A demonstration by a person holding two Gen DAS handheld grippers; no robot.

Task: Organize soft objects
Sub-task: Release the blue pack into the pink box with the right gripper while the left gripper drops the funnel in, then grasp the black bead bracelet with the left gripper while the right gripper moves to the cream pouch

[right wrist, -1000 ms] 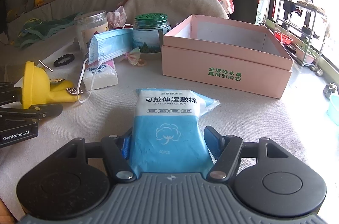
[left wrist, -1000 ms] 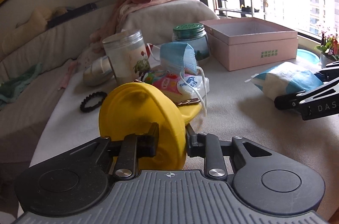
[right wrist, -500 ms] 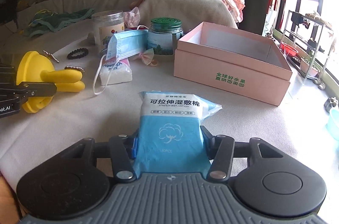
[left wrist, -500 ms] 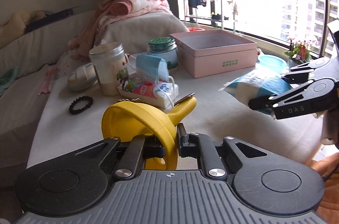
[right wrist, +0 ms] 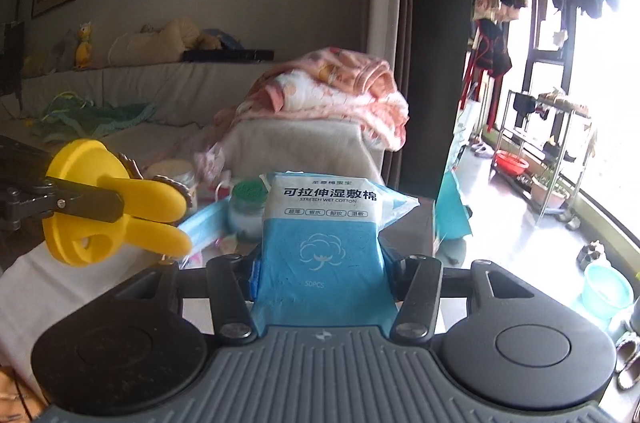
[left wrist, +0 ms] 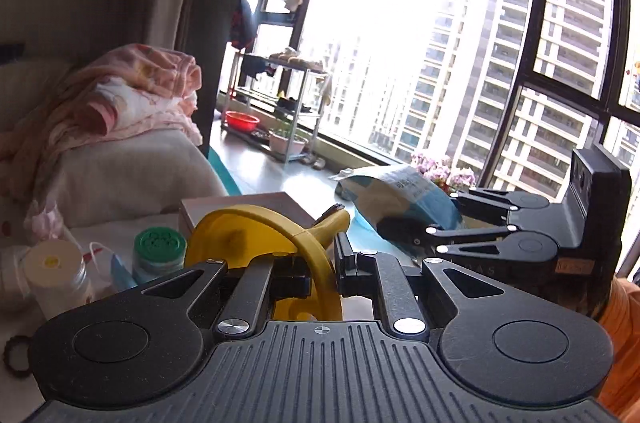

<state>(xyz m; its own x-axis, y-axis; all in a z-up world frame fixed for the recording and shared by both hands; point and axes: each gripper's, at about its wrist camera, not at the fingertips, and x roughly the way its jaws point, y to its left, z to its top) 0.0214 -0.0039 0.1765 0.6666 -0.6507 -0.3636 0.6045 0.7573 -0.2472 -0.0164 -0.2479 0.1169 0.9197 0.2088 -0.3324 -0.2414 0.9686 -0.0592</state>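
My left gripper (left wrist: 322, 263) is shut on a yellow plastic suction-cup tool (left wrist: 260, 235) and holds it raised above the table; it also shows in the right wrist view (right wrist: 104, 203). My right gripper (right wrist: 320, 263) is shut on a blue and white pack of stretch wet cotton (right wrist: 320, 239), also lifted; the pack shows in the left wrist view (left wrist: 396, 195) to the right. The pink box (left wrist: 240, 207) lies below, mostly hidden behind the yellow tool. A blue face mask (right wrist: 204, 223) lies on the table.
A green-lidded jar (left wrist: 160, 251), a white-lidded jar (left wrist: 56, 275) and a black hair tie (left wrist: 16, 351) sit on the cloth-covered table (right wrist: 60, 283). A pile of pink blankets (right wrist: 332, 95) lies behind. Window, metal rack (right wrist: 552, 143) and teal basin (right wrist: 604, 287) are right.
Both grippers have risen well above the table with their loads. The views now tilt up, so the table and pink box sit low and partly hidden.
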